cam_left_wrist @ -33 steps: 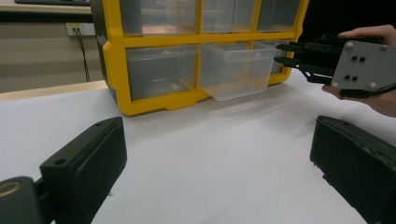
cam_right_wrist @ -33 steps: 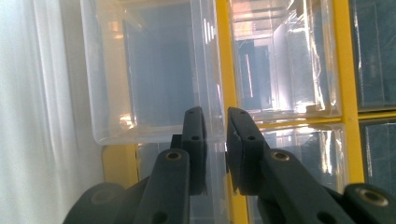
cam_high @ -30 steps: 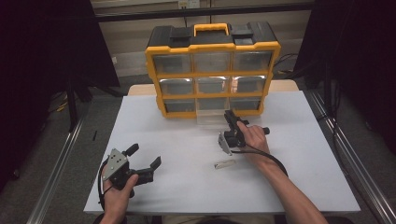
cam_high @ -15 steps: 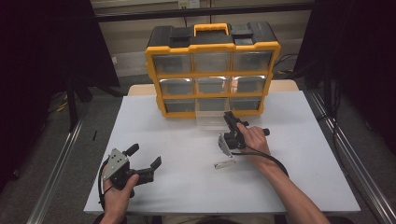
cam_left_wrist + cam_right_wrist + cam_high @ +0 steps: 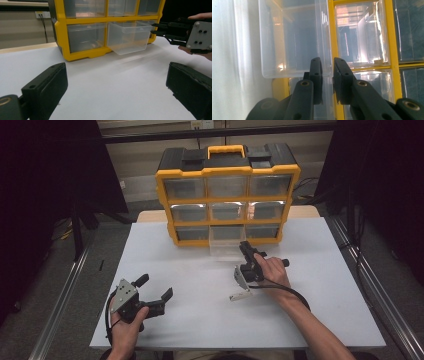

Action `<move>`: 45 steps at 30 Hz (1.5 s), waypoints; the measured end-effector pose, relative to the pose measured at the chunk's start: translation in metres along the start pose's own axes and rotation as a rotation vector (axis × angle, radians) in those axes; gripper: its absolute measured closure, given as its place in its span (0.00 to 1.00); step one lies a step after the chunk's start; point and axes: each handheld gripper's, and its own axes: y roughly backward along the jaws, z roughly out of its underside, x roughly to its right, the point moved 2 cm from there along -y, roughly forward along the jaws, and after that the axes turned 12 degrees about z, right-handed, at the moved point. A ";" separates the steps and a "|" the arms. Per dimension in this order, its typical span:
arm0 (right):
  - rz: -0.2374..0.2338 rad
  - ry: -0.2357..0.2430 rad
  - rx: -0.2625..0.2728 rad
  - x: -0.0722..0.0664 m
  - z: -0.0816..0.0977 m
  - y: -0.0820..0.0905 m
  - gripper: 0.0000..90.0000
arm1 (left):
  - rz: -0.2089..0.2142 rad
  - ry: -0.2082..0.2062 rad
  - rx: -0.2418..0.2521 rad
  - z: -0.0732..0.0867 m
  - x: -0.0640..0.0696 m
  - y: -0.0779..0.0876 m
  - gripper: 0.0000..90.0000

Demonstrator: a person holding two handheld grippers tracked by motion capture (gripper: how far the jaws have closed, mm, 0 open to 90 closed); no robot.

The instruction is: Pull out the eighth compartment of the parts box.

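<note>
At frame centre, the right hand-held gripper (image 5: 246, 248) pinched the clear drawer (image 5: 226, 247) narrowly, mid-pull; next, draw it further out.

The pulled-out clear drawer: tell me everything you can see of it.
The clear plastic drawer is a see-through, open-topped rectangular bin that looks empty. It sits level, pulled partly out of the bottom-middle slot of the yellow and black organiser cabinet. The right hand-held gripper has its jaws nearly closed at the drawer's front wall.
</note>
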 end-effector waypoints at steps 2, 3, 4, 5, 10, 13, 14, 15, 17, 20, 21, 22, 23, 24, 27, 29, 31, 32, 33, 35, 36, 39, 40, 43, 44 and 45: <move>0.003 0.004 0.003 0.000 0.000 0.001 0.88 | 0.001 0.000 -0.001 0.000 0.000 0.000 0.04; 0.004 0.002 0.005 0.000 0.000 0.001 0.88 | 0.001 0.000 0.000 0.000 0.000 0.000 0.04; 0.004 0.003 0.007 0.000 0.000 0.001 0.88 | 0.002 0.000 0.000 0.000 0.000 0.000 0.04; 0.005 0.008 0.006 0.001 0.000 0.002 0.88 | 0.002 -0.002 0.000 0.000 0.000 0.000 0.04; 0.000 0.010 0.012 0.000 0.000 0.002 0.88 | 0.001 0.000 0.001 0.000 0.000 0.000 0.04; -0.006 0.005 0.012 0.002 0.000 0.004 0.88 | -0.004 0.001 -0.004 0.000 0.000 0.000 0.04; -0.006 0.005 0.012 0.002 0.000 0.004 0.88 | -0.004 0.001 -0.004 0.000 0.000 0.000 0.04; -0.007 0.022 0.018 0.003 0.000 0.005 0.88 | -0.003 -0.004 -0.006 0.000 -0.001 0.000 0.04; -0.006 0.013 0.014 0.002 0.001 0.006 0.88 | -0.003 -0.005 0.000 0.000 0.000 0.000 0.04; -0.004 0.009 0.014 0.001 0.001 0.007 0.88 | -0.002 -0.009 -0.005 0.000 0.000 0.000 0.04; -0.006 0.009 0.015 0.001 0.001 0.007 0.88 | -0.003 -0.006 -0.005 0.000 -0.001 0.000 0.04; -0.007 0.009 0.016 0.001 0.001 0.007 0.88 | -0.003 -0.006 -0.005 0.000 -0.001 0.000 0.04; -0.006 0.009 0.014 0.001 0.001 0.007 0.88 | -0.008 -0.006 -0.007 0.000 -0.001 0.000 0.04; -0.005 0.018 0.021 0.001 0.000 0.007 0.88 | -0.008 -0.006 -0.007 0.000 -0.001 0.000 0.04; -0.010 0.017 0.016 0.001 0.001 0.008 0.88 | 0.000 0.002 0.003 0.000 -0.001 0.000 0.04; -0.016 0.029 0.027 0.001 0.001 0.009 0.88 | -0.004 0.000 0.000 0.000 -0.001 0.000 0.04; -0.017 0.026 0.027 0.000 0.001 0.010 0.87 | -0.005 0.002 0.000 0.000 -0.001 0.000 0.04; -0.015 0.034 0.028 0.001 0.001 0.010 0.87 | -0.005 0.003 -0.001 0.000 -0.001 0.000 0.04; -0.016 0.024 0.024 0.000 0.001 0.010 0.87 | -0.005 0.001 -0.001 0.000 -0.001 -0.001 0.04; -0.013 0.025 0.021 0.000 0.000 0.010 0.87 | -0.002 0.005 -0.001 0.000 -0.001 -0.001 0.04; -0.012 0.024 0.021 0.000 0.001 0.010 0.87 | -0.002 0.006 -0.001 0.000 -0.001 0.000 0.04; -0.013 0.021 0.022 0.000 0.001 0.010 0.87 | -0.003 0.006 0.001 0.000 -0.001 0.000 0.04; -0.013 0.022 0.019 0.000 0.000 0.010 0.87 | -0.003 0.007 -0.001 0.000 -0.001 0.000 0.04; -0.008 0.021 0.021 0.000 0.000 0.010 0.87 | -0.001 0.007 0.001 0.000 -0.001 0.000 0.04; -0.005 0.027 0.023 0.000 0.000 0.010 0.87 | -0.002 0.006 -0.003 0.000 -0.001 0.000 0.04; -0.007 0.018 0.020 0.000 0.000 0.010 0.87 | -0.001 0.004 -0.001 0.000 -0.001 0.000 0.04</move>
